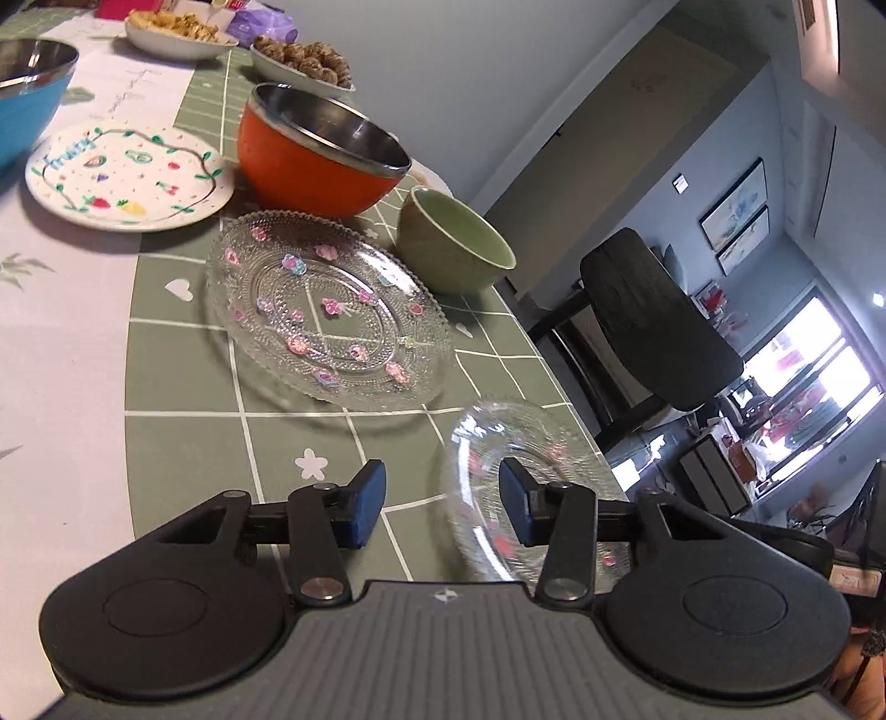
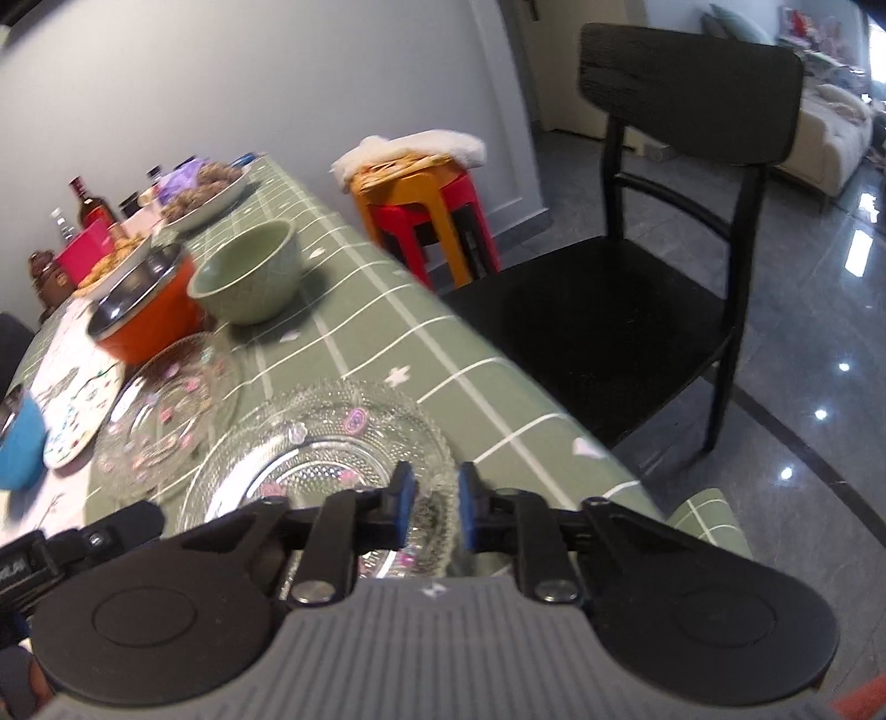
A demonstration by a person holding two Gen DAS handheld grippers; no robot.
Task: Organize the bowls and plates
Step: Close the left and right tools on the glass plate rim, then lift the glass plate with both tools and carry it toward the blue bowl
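A clear glass plate with pink flowers [image 1: 326,310] lies flat on the green checked tablecloth [image 1: 183,387]. A smaller clear glass dish [image 1: 482,443] is tilted up near the table's right edge; it also shows in the right wrist view [image 2: 332,437]. My right gripper [image 2: 433,512] is shut on this dish's near rim. My left gripper [image 1: 442,504] is open, and the dish overlaps its right finger [image 1: 512,501]. An orange bowl [image 1: 315,155], a green bowl [image 1: 451,246], a white fruit-print plate [image 1: 127,177] and a blue bowl [image 1: 27,99] stand farther back.
Two dishes of food [image 1: 171,30] sit at the far end of the table. Bottles [image 2: 88,207] stand against the wall. A black chair [image 2: 637,288] is beside the table's right edge, with red and orange stools [image 2: 426,221] behind it.
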